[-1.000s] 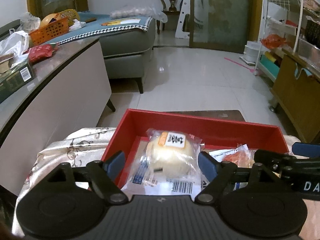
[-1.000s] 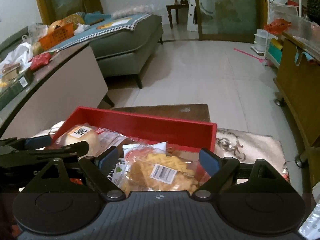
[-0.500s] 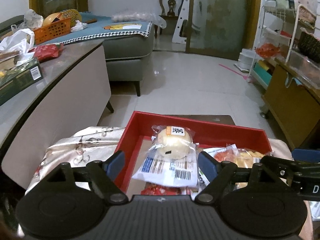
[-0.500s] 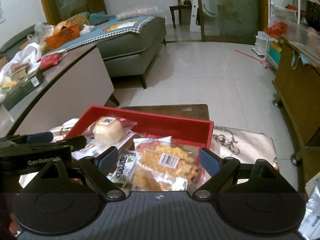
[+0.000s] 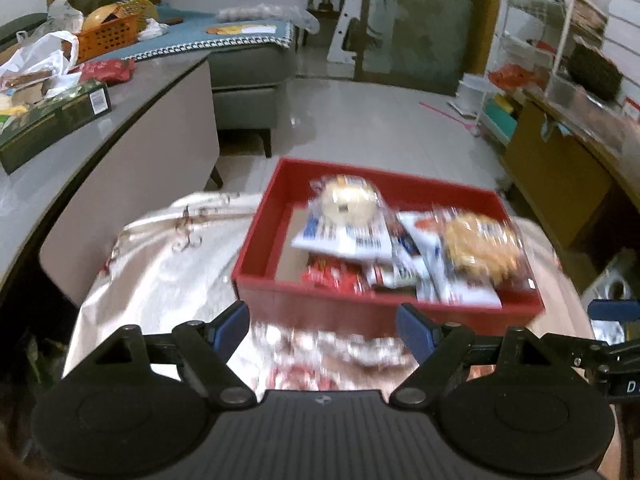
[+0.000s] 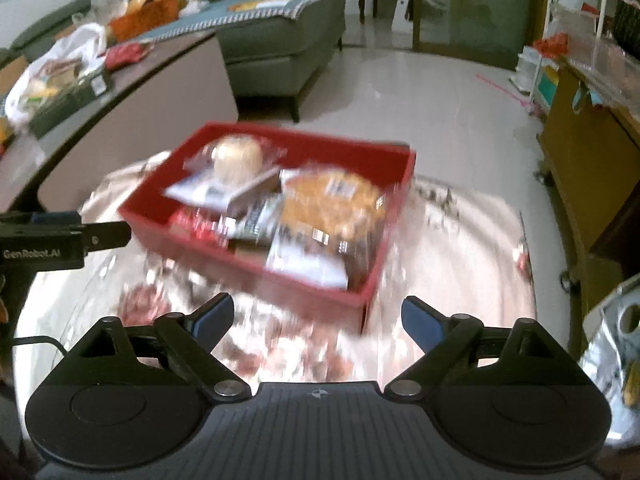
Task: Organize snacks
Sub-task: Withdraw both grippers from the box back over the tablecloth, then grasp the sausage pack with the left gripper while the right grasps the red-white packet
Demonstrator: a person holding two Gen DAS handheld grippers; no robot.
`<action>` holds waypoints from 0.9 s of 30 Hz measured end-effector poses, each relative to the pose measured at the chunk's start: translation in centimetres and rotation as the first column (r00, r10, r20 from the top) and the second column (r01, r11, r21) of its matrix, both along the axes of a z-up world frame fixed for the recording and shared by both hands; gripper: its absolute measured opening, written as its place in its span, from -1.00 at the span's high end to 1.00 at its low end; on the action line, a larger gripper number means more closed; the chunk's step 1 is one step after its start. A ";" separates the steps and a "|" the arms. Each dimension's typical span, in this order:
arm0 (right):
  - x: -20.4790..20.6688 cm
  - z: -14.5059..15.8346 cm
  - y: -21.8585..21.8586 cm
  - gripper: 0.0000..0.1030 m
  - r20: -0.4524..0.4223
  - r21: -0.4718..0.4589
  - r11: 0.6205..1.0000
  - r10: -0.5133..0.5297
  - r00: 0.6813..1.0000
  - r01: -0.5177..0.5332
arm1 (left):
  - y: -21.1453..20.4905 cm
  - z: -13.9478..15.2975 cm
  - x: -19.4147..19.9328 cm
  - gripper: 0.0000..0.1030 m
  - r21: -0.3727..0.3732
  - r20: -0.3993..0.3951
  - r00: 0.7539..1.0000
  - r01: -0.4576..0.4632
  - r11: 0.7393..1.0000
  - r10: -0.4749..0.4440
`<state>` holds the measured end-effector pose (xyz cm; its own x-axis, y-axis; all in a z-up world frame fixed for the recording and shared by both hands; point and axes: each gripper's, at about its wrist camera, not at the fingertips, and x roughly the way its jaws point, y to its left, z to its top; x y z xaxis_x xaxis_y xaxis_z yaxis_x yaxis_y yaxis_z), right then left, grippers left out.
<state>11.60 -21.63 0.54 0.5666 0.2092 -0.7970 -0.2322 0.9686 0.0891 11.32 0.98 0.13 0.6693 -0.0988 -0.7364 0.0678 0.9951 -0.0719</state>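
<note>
Two grippers hang over bare cloth on the near side of the red box (image 5: pixel 360 308), both w/ nothing between the fingers. Left gripper (image 5: pixel 323 328) is spread; right gripper (image 6: pixel 318 320) is spread wider, its jaws have just been opening. Room free betw. box's near wall and the fingertips. Box sits mid-table on a pale patterned tablecloth (image 5: pixel 168 264), packed w/ snacks: round bun in clear wrap (image 5: pixel 347 200) at the back, bag of yellow crisps (image 6: pixel 332 204) on the right, red packet near front. Tiled floor beyond, grey sofa (image 5: pixel 248 68) behind, counter at left; frames blurred.
</note>
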 end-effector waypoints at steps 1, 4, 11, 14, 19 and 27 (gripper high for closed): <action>-0.6 -0.1 -0.1 -0.83 -0.009 0.000 1.000 0.003 1.000 -0.003 | 0.0 -0.2 -0.7 -0.46 -0.002 -0.010 1.000 0.010 1.000 -0.010; -2.2 -0.8 0.0 -0.83 -0.038 -0.013 1.000 0.020 0.999 -0.021 | 0.0 -0.9 -2.7 -0.46 -0.005 -0.051 0.998 0.037 0.999 -0.037; -5.5 -3.4 1.2 -0.84 -0.132 -0.057 0.994 0.085 0.988 -0.093 | -0.8 -4.0 -7.9 -0.46 0.038 -0.174 0.974 0.157 0.987 -0.148; -6.2 -4.4 1.6 -0.84 -0.174 -0.054 0.992 0.105 0.979 -0.115 | -1.4 -5.5 -9.6 -0.46 0.070 -0.224 0.954 0.217 0.974 -0.197; -6.8 -6.0 2.3 -0.85 -0.219 -0.092 0.985 0.121 0.968 -0.143 | -1.9 -8.0 -11.3 -0.46 0.074 -0.308 0.924 0.260 0.963 -0.226; -6.4 -7.8 2.6 -0.86 -0.275 -0.108 0.980 0.135 0.952 -0.170 | -2.6 -9.9 -11.2 -0.51 0.126 -0.318 0.912 0.313 0.941 -0.260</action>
